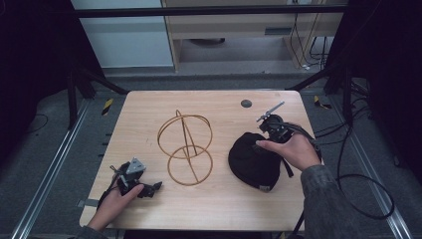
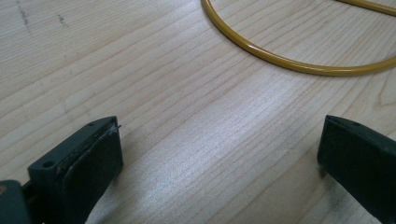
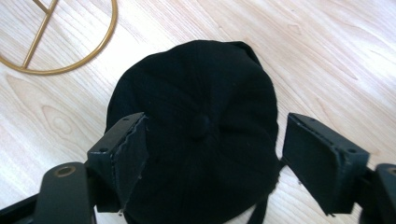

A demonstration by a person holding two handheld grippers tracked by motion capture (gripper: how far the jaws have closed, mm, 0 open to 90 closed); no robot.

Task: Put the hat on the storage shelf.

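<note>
Black cap [image 3: 196, 135] lies just under the right gripper [image 3: 212, 154], whose jaws stand apart over the crown, gripping nothing. Gold stand [image 1: 185, 148] sits at nine o'clock from it; the left gripper [image 2: 219, 158], open, idles by the near ring.

1. My left gripper [image 1: 149, 189] is black, with a grey three-cornered plate on top.
2. Its jaws are dark blocks with worn, rough-edged pads.
3. My right gripper [image 1: 266, 130] is black too, and black cables trail from it.
4. I see round screw holes in its jaws.
5. My right sleeve [image 1: 326, 199] is grey.
</note>
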